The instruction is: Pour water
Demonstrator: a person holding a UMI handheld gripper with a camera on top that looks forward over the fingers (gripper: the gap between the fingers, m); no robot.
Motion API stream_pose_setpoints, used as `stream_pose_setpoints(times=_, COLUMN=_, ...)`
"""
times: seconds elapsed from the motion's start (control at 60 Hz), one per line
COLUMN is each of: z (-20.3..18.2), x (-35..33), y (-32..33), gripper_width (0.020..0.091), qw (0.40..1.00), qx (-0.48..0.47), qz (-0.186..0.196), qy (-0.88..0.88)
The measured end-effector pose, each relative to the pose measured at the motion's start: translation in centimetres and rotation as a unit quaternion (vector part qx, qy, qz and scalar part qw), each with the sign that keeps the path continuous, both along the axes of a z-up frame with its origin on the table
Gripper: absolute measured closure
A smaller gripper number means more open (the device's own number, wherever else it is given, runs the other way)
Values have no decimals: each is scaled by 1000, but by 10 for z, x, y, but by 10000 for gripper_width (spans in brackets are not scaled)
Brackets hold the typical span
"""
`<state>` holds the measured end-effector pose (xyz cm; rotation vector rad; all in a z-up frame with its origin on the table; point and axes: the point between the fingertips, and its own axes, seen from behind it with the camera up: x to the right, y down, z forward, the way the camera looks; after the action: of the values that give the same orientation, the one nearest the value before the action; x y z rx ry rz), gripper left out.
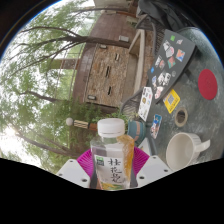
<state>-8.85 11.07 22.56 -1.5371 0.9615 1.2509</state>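
Gripper squeezes the bottle with both fingers, so it won't slip | bottle upright between pads, white cap on, at 6 o'clock | white cup on table at 4 o'clock, mouth open, ready for water | next, I think: take the cap off, tip toward cup

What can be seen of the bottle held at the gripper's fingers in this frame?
The bottle is clear plastic with a white screw cap, holding a yellowish drink, and wears a pale label with dark characters and green marks. It stands roughly upright between the gripper's pink-padded fingers, which appear to press on its sides; its base is hidden. A white cup stands apart from it on the sticker-covered table.
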Motion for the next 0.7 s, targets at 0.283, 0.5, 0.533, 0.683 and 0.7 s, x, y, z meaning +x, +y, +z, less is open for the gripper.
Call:
stream_pose_setpoints(times=0.283, z=47, x=181, y=35, gripper_width=633, qw=835, qx=115, qz=-110, qy=-527)
stream_pose_setpoints(times=0.5, z=-64, x=300, y=47, gripper_width=636, qw=735, qx=64, qz=-128, qy=-663)
stream_pose_setpoints(times=0.533, z=-85, x=307, y=49, gripper_width=636, qw=729, qx=55, qz=-121, qy=-671)
stream_pose_setpoints(times=0.683, z=-144, x=316, y=53, gripper_width=634, qw=750, qx=34, qz=-98, qy=-653)
stream_pose_setpoints(times=0.7, z=-138, x=305, y=50, gripper_width=634, qw=750, qx=27, qz=-97, qy=-654)
